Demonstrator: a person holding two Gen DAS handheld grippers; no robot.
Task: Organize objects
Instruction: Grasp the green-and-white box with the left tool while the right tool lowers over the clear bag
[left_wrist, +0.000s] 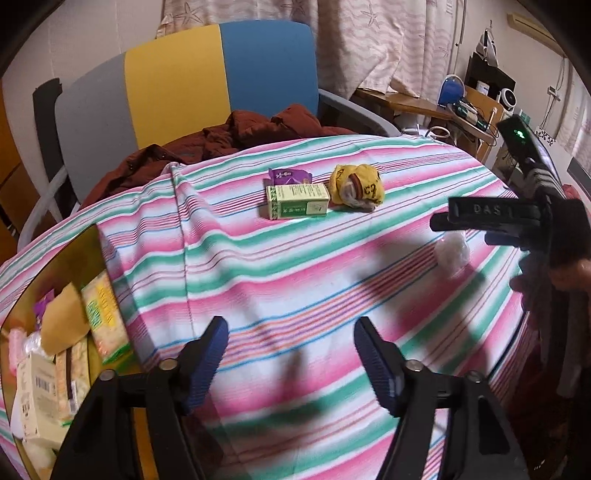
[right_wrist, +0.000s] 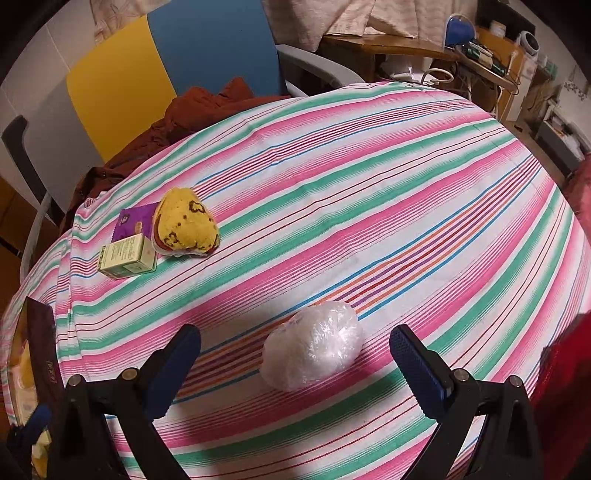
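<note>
At far left, off the table edge: bag (left_wrist: 55, 354) packed with boxes and packets, one green-lettered carton (left_wrist: 105, 317) upright against its near wall. Low in the left wrist view: left gripper (left_wrist: 290, 354), blue pads spread wide, nothing between them, poised above the striped cloth (left_wrist: 295, 266). Toward the far side of the cloth, a tight cluster: purple sachet (left_wrist: 288, 176) lying flat at the back, green box (left_wrist: 298, 202) on its long side just in front of and touching it, yellow pouch (left_wrist: 356, 187) crumpled just right of the box, brown printing on its fabric. Behind the table: chair (left_wrist: 207, 81) with grey, yellow and blue back panels, brown garment (left_wrist: 236, 136) heaped on the seat. Further right, alone and well apart from the cluster: white bundle (right_wrist: 313, 345) wrapped in clear film, resting on the cloth near the front edge. Seen from the right wrist: right gripper (right_wrist: 295, 356), fingers parted wide, one on either side of the bundle, neither pad touching it, nothing grasped. Same gripper at the right margin of the left wrist view, black body lettered "DAS", green light lit on top, bundle partly hidden behind it. At far right in the background: cluttered wooden desk (right_wrist: 406, 48) beneath pale curtains (left_wrist: 388, 44).
</note>
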